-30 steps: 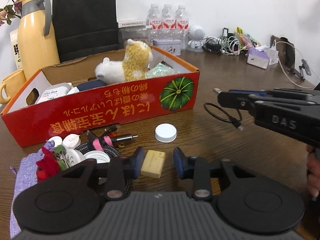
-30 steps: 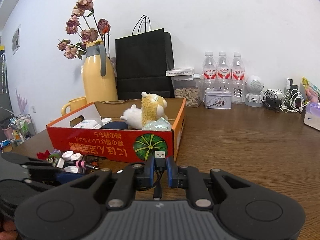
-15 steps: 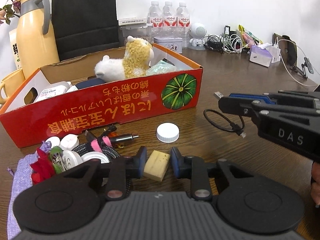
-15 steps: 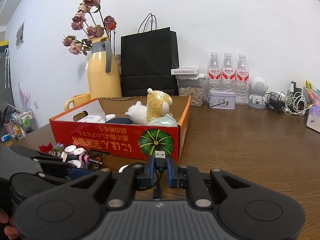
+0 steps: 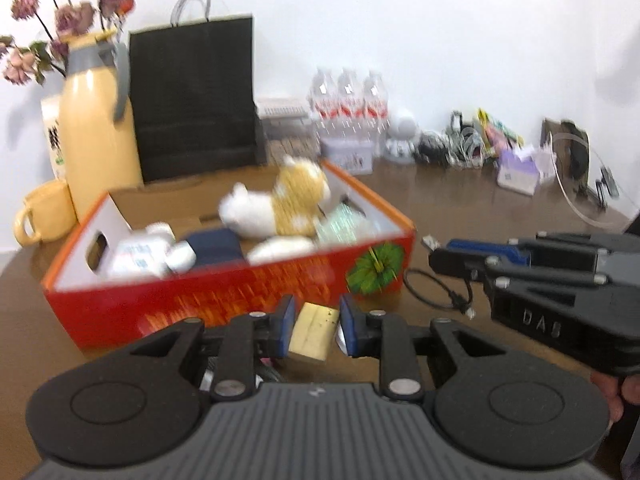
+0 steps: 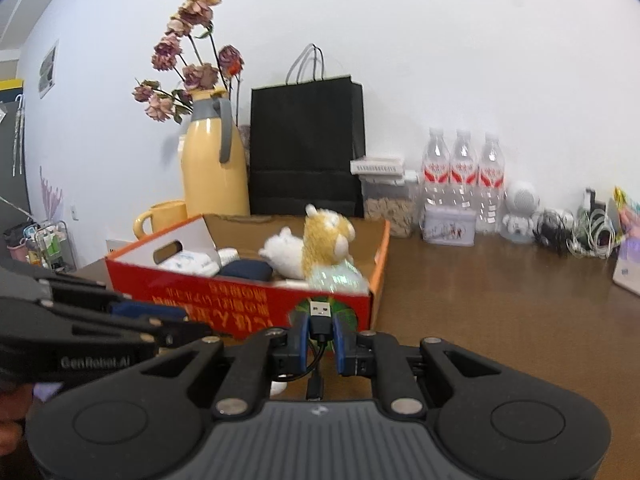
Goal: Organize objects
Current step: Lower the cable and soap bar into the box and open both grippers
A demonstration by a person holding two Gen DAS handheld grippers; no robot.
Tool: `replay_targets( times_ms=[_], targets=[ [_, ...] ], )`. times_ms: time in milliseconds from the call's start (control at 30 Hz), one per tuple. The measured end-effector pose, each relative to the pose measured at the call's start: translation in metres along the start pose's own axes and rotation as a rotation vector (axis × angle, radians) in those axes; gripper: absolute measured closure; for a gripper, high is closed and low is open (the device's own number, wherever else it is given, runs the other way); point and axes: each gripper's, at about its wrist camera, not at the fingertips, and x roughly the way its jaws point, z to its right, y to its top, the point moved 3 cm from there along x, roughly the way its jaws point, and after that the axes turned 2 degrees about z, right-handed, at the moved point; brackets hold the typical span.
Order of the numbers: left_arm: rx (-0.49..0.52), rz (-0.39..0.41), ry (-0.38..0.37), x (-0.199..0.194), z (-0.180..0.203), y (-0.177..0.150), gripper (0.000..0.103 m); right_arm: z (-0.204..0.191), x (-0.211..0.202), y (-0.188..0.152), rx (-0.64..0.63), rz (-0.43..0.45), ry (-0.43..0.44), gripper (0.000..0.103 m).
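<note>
Left tool [image 5: 313, 323] just closed on the yellow block [image 5: 313, 330], now lifted toward the box [image 5: 224, 288] (right tool [image 6: 320, 330] clamps the cable plug [image 6: 320, 311]).

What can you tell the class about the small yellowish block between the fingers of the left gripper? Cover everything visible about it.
The yellowish block is a small, pale tan rectangular piece with flat faces, dull, maybe wood or soap; blur hides the material. It sits tilted between the blue pads of the left gripper, whose jaws have just been closing and now pinch its sides. It hangs in front of the red cardboard box, seemingly touching only the pads.
</note>
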Motion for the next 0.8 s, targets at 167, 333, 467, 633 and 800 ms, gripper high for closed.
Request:
replay_targets(
  times_ms=[167,333,467,633,800],
  targets=[
    [-0.008,0.064,0.036,-0.004,-0.024,0.027,0.078,-0.016,0.016,0.023,-0.02,0.019,0.008,0.091],
    [-0.032,0.118,0.066,-0.003,-0.054,0.049,0.078,-0.034,0.041,0.043,-0.019,0.034,0.01,0.091],
    [-0.067,0.139,0.078,0.008,-0.081,0.06,0.078,-0.048,0.064,0.057,-0.021,0.042,0.007,0.091],
    [-0.103,0.139,0.093,0.03,-0.106,0.066,0.078,-0.062,0.096,0.066,-0.02,0.045,-0.004,0.091],
    [-0.135,0.141,0.118,0.052,-0.123,0.061,0.078,-0.065,0.122,0.062,-0.024,0.033,-0.02,0.091]
  ],
)
